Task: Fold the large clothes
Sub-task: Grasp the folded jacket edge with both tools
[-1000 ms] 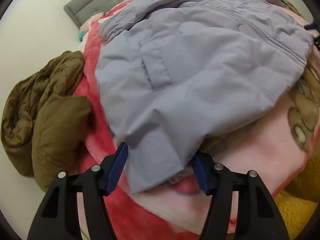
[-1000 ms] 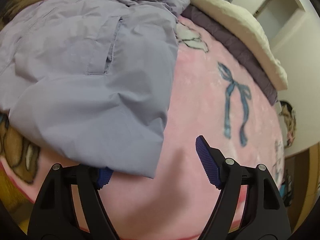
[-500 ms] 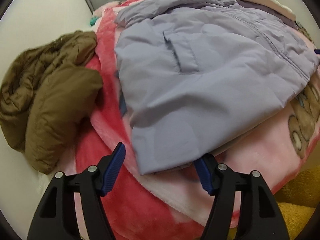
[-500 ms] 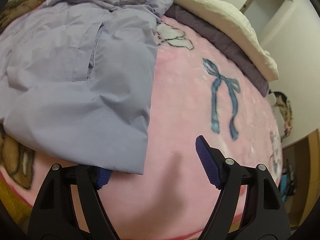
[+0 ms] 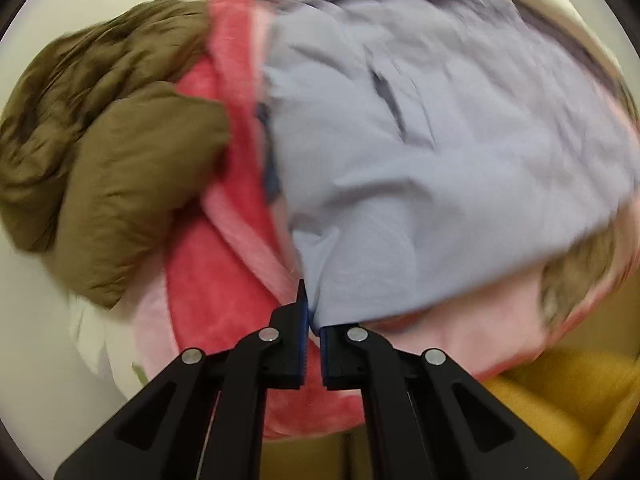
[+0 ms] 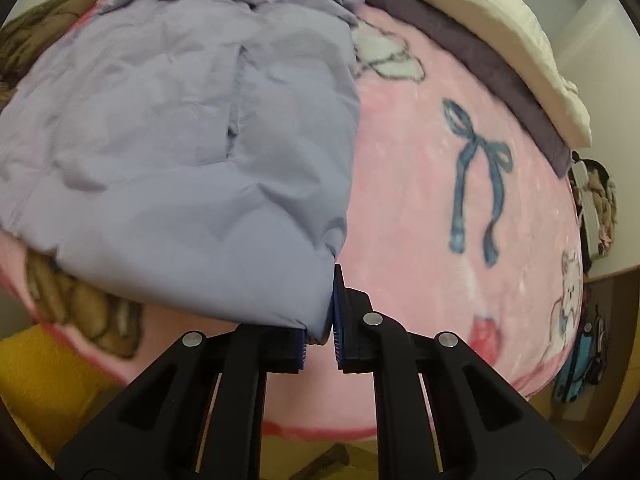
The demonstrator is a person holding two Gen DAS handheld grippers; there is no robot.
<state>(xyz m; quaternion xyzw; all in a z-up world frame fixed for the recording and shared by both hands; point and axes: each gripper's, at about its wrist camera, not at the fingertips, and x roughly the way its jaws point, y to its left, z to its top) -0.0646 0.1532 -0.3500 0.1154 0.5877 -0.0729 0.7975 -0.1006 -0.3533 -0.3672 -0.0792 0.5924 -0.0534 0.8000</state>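
A large lavender padded jacket (image 5: 432,168) lies spread on a pink blanket on a bed; it also shows in the right wrist view (image 6: 192,152). My left gripper (image 5: 313,322) is shut on the jacket's near hem corner at its left side. My right gripper (image 6: 320,330) is shut on the near hem corner at its right side. Both corners are pinched between the blue pads. The left wrist view is motion-blurred.
A crumpled olive-brown jacket (image 5: 104,152) lies to the left at the bed's edge. The pink blanket (image 6: 460,216) with a blue bow print extends to the right. A cream and a dark purple cover (image 6: 480,12) lie at the far side. Yellow fabric (image 5: 560,400) is below.
Both grippers have gone from open to shut on the jacket's near hem corners. Both views have moved in closer to the hem.
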